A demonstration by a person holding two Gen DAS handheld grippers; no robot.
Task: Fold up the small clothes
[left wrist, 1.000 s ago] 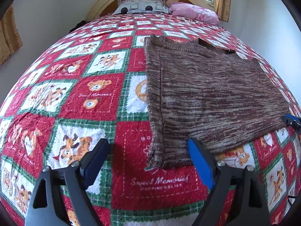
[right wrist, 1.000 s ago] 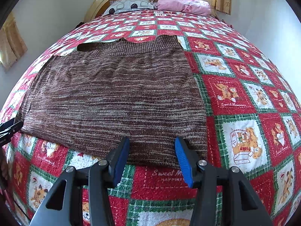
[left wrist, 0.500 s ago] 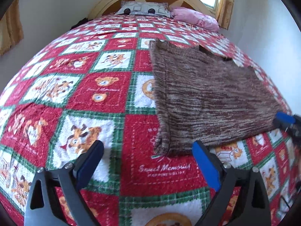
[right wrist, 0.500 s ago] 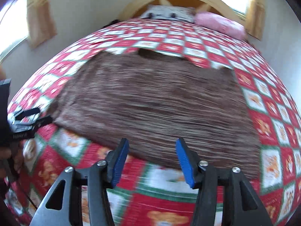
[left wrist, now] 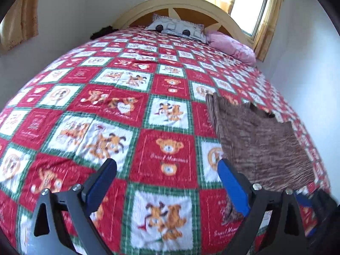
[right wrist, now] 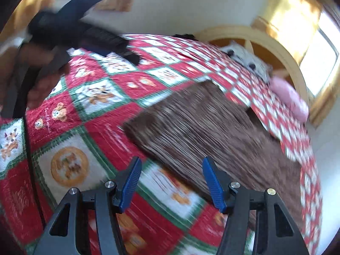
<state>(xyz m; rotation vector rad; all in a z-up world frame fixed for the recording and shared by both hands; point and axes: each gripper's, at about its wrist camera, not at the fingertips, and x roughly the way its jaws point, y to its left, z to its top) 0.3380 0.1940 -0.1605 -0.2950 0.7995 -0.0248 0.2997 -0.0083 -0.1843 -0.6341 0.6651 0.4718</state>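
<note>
A brown knitted garment [left wrist: 261,146] lies flat on the red, white and green patchwork quilt [left wrist: 119,110]. In the left wrist view it sits at the right, beyond my right-hand finger. My left gripper [left wrist: 167,187] is open and empty above bare quilt, left of the garment's near corner. My right gripper [right wrist: 172,180] is open and empty, hovering over the garment's near edge [right wrist: 212,127]. The right wrist view is motion-blurred. The left gripper and the hand holding it [right wrist: 55,36] show at the upper left of the right wrist view.
Two pillows, one patterned [left wrist: 178,28] and one pink [left wrist: 231,47], lie against the curved wooden headboard [left wrist: 184,6]. A window with yellow curtains [left wrist: 250,2] is behind. White walls flank the bed.
Both grippers have swung left and lifted back from the garment. The left view now faces mostly bare quilt with the garment at the right. The right view has turned sharply and is blurred.
</note>
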